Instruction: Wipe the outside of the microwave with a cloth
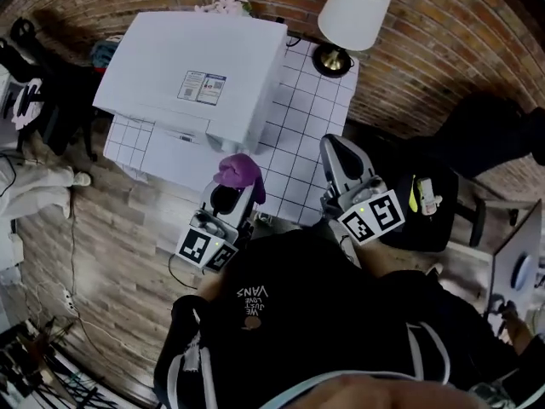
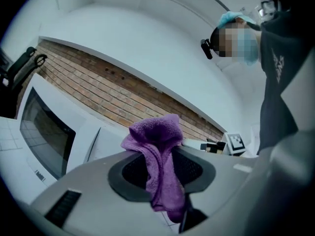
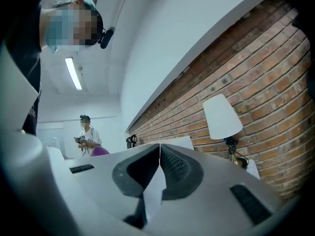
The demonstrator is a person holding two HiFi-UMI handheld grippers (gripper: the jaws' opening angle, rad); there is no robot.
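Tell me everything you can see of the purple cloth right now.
The purple cloth looks like soft, fluffy terry fabric, bunched and folded. It is pinched between the jaws of the left gripper, with a crumpled lump standing above them and a tail hanging below. It is held in the air near the front of the white microwave, with no contact visible. Only the gripper touches it.

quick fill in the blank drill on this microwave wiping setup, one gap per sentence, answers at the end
1. The left gripper is shut on a fluffy ____ cloth.
2. The right gripper has its jaws pressed ____, holding nothing.
3. The boxy white microwave stands on a white ____ table.
4. The white-shaded lamp stands before a red ____ wall.

Missing words: purple; together; tiled; brick
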